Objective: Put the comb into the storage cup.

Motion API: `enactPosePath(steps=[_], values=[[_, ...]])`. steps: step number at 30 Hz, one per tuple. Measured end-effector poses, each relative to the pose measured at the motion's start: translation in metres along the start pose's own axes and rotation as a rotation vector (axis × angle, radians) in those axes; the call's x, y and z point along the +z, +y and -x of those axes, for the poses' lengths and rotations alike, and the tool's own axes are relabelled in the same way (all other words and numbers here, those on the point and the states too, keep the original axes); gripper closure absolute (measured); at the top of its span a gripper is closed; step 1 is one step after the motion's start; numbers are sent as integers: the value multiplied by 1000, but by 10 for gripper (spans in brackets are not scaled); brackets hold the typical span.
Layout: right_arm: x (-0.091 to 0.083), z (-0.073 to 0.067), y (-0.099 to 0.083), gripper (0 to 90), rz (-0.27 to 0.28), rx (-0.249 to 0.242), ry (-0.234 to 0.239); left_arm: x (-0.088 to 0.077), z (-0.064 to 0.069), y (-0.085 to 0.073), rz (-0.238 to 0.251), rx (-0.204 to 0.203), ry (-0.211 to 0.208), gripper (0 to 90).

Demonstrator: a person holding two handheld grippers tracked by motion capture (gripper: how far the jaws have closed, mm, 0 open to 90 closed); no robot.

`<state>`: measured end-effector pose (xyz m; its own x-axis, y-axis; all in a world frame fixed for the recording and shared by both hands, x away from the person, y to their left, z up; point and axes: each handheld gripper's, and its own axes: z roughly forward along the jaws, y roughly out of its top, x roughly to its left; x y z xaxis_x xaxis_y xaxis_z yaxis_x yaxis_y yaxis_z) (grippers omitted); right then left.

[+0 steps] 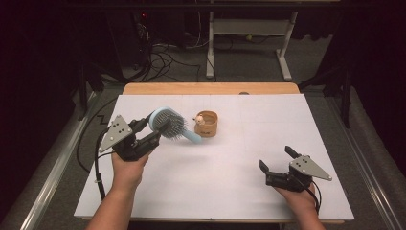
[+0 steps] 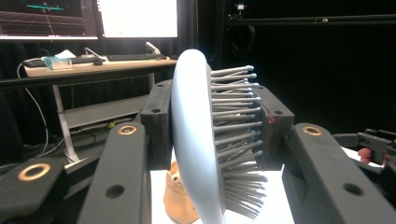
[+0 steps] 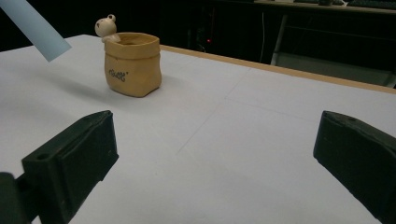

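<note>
Left tongs (image 1: pixel 144 130) first: clamped on the head of the pale blue hairbrush (image 1: pixel 168 123), and the left gripper view makes it plain, one jaw flat against the smooth back, the other pressed into the grey bristles (image 2: pixel 236 135). The hairbrush is up off the bench (image 1: pixel 225 191), held in the air just left of the little tan pot (image 1: pixel 207 124), its handle (image 1: pixel 193 137) slanting down toward the pot's near-left side. Handle tip and pot sit close together in the high view; whether they touch, I cannot tell from here.

The pot itself stands upright on the white sheet, a small figure (image 3: pixel 106 27) perched at its rim, dark lettering on its front in the right gripper view. The blue handle end (image 3: pixel 32 29) pokes in at the top left there, hanging above the bench short of the pot.

Over to the right tongs (image 1: pixel 276 158): jaws wide apart, gripping nothing, low over the bench well to the right of the pot and nearer the person. Bare white sheet lies between them and the pot.

Beyond the pot, the bench's wooden far edge (image 1: pixel 210 88), then a floor with tangled cables (image 1: pixel 160 60) and the legs of a white desk frame (image 1: pixel 249 43).
</note>
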<state>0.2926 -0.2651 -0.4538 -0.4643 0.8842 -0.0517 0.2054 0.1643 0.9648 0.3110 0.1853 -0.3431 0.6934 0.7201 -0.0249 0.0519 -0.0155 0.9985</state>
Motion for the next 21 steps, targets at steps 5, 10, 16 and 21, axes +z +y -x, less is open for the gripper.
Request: enactPosePath(steps=[5,10,16,21], values=[[1,0,2,4,6,2,1,3,2,4,3,4,0,575],[0,1,1,4,6,5,2,7,3,10,9,10,-5,575],[0,0,2,4,8,2,2,16,5,19,15,20,-19,575],[0,1,1,4,8,4,2,23,6,27,23,29,-22,575]])
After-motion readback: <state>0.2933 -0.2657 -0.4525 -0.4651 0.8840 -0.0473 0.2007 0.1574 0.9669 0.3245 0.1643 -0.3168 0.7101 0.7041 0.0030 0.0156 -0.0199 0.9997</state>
